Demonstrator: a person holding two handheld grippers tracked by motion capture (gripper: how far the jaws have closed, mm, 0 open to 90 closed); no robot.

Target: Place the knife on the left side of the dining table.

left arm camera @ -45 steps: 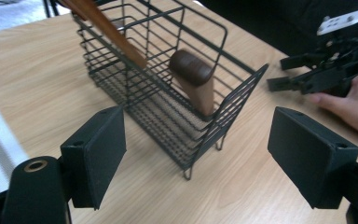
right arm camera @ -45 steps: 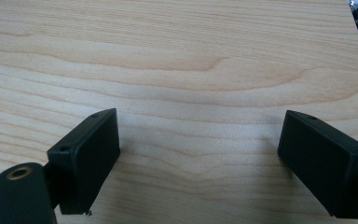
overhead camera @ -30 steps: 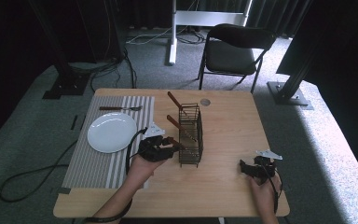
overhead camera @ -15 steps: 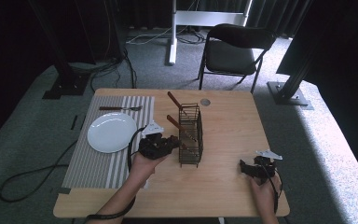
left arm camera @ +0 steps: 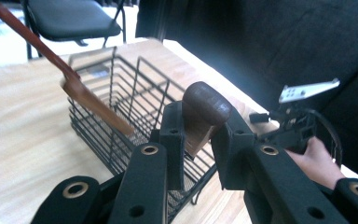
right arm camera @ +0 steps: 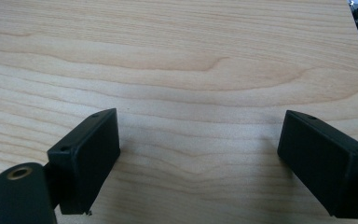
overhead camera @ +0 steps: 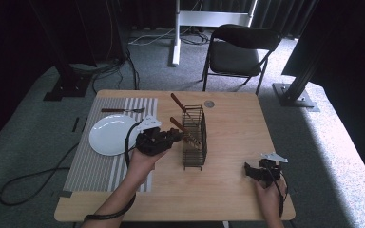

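A black wire basket (overhead camera: 194, 142) stands upright in the middle of the wooden table (overhead camera: 228, 123). My left gripper (overhead camera: 175, 136) reaches in from the basket's left. In the left gripper view the left gripper (left arm camera: 198, 119) is shut on the dark rounded end of a brown wooden utensil handle (left arm camera: 205, 105) that sticks out of the basket (left arm camera: 121, 102). A second, longer wooden-handled utensil (left arm camera: 51, 51) leans out of the basket (overhead camera: 177, 102) toward the far left. My right gripper (overhead camera: 249, 170) rests low near the table's front right, open, with bare wood between its jaws (right arm camera: 198, 158).
A white plate (overhead camera: 110, 135) lies on a grey striped placemat (overhead camera: 95, 171) on the left. A fork (overhead camera: 121, 110) lies beyond the plate. A small round disc (overhead camera: 209, 103) sits near the table's far edge. A black chair (overhead camera: 240, 52) stands behind the table.
The left gripper has closed on the wooden handle at the basket and risen a little. The right gripper has stayed where it was.
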